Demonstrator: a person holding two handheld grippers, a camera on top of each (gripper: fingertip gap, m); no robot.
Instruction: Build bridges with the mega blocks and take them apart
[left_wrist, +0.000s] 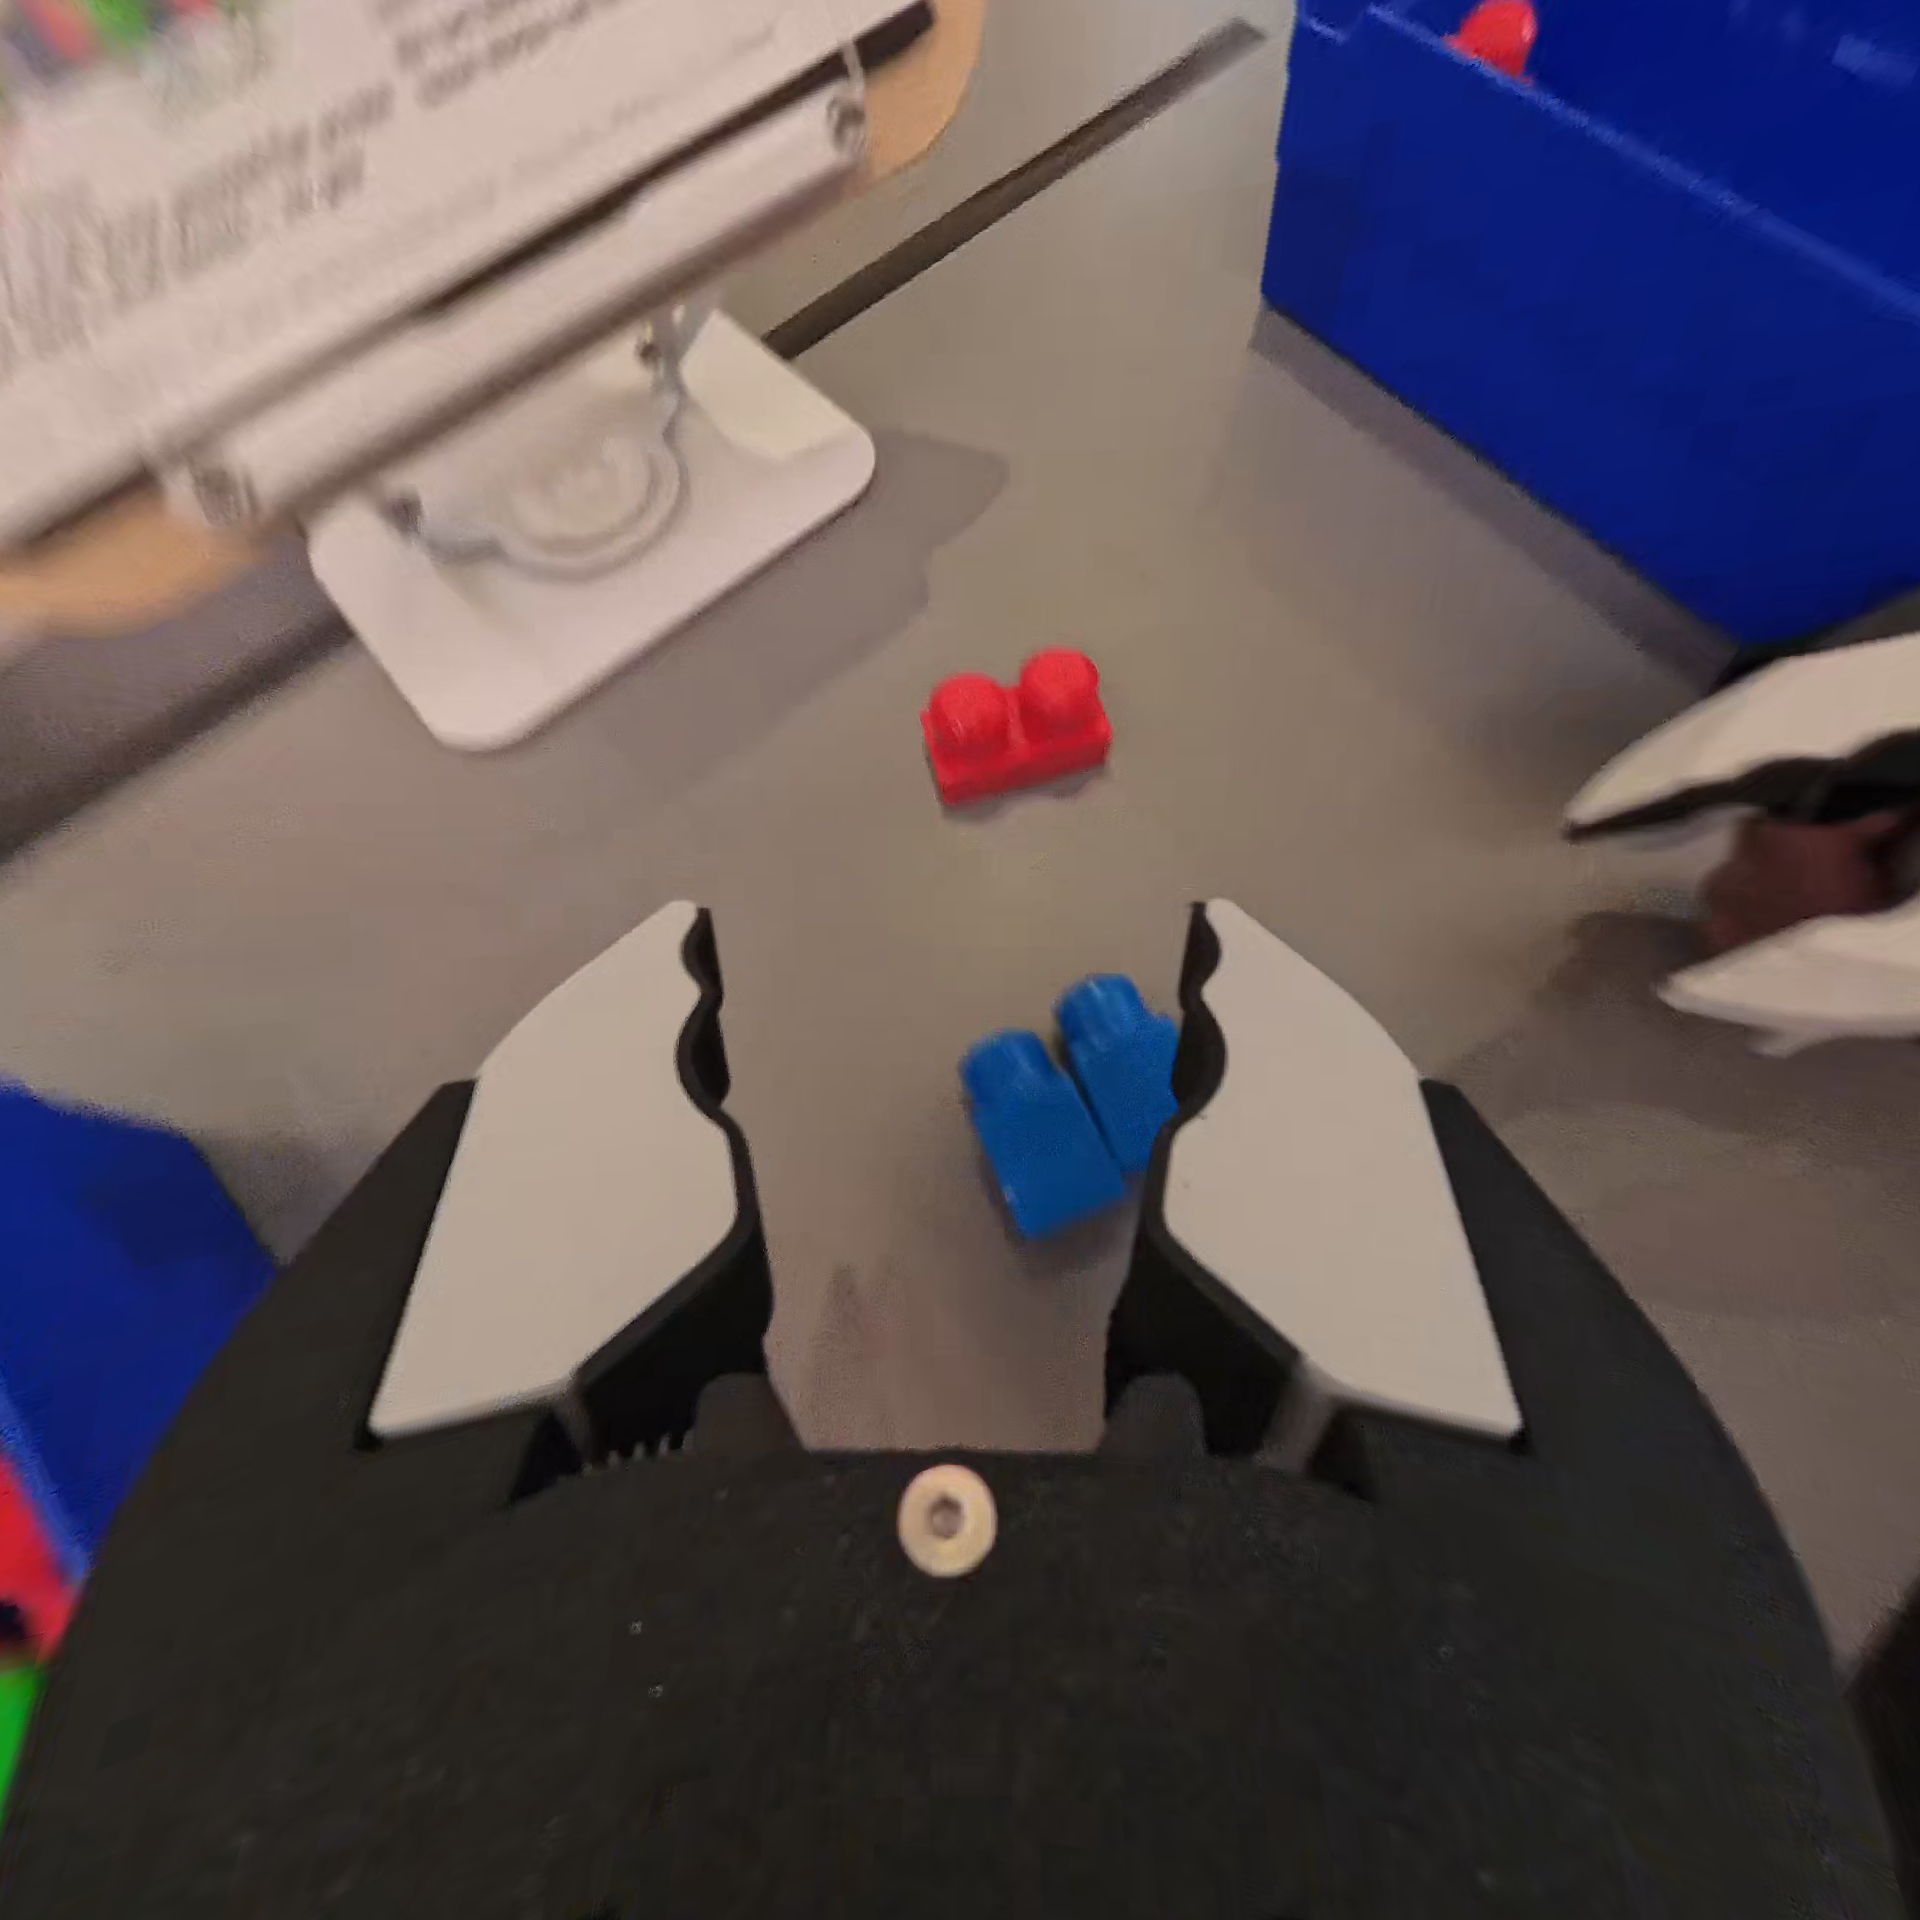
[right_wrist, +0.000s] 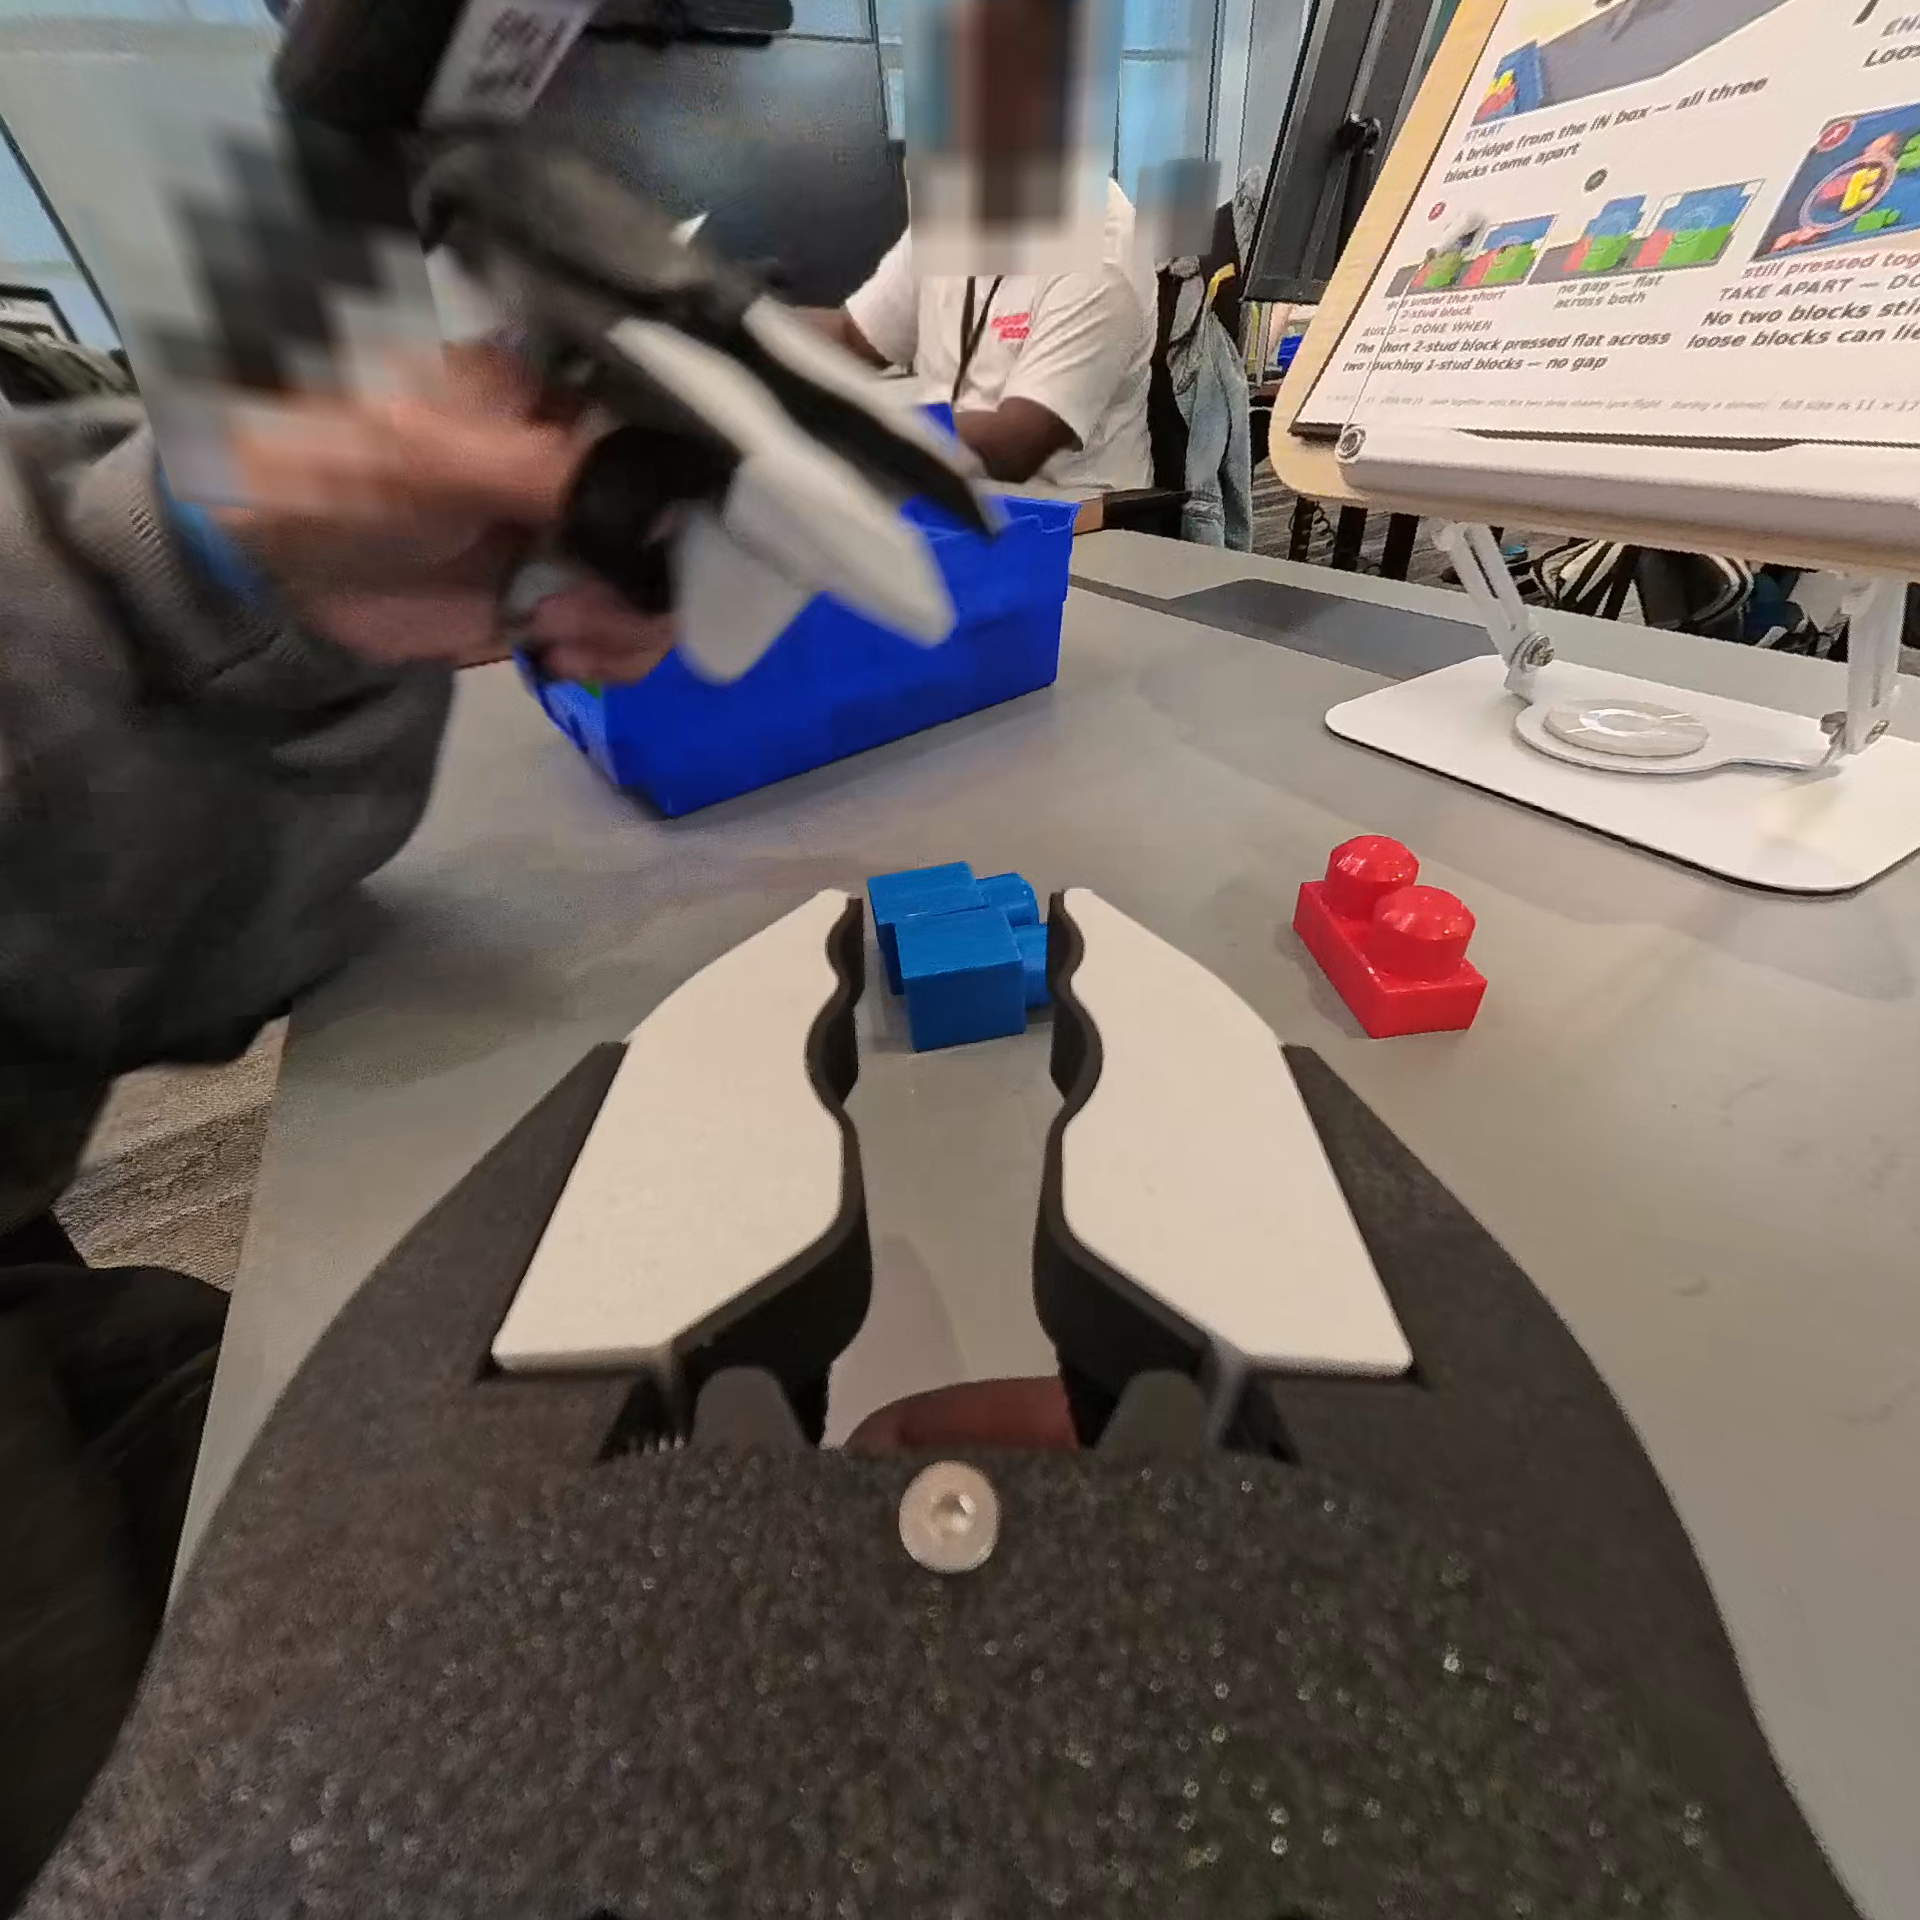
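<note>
Lying on the grey table (right_wrist: 1558, 1299), all items are being listed by their place relative to the blue blocks (right_wrist: 961, 951), reading across the right wrist view from left to right.

- Left gripper (right_wrist: 883, 540): hovering above and left of the blue blocks, blurred, held in a person's hand (right_wrist: 416, 520); its jaws are standing apart with nothing between them.
- Blue bin (right_wrist: 831, 696): sitting behind the blue blocks, well apart from them.
- Blue blocks: two single-stud pieces lying on their sides, touching each other, studs pointing toward the red block. Judged light, rigid, smooth plastic; likely to skid or roll if nudged. Best taken across the flat side walls, not the rounded studs.
- Right gripper (right_wrist: 956, 914): jaws partly apart, tips bracketing the blue blocks; whether they are touching the plastic cannot be told.
- Red block (right_wrist: 1387, 956): two-stud piece standing upright, near the blue blocks on their right. Judged equally light and stiff; flat long sides are offering the surest hold.
- Instruction sheet stand (right_wrist: 1662, 769): white base sitting behind and right of the blue blocks.
</note>
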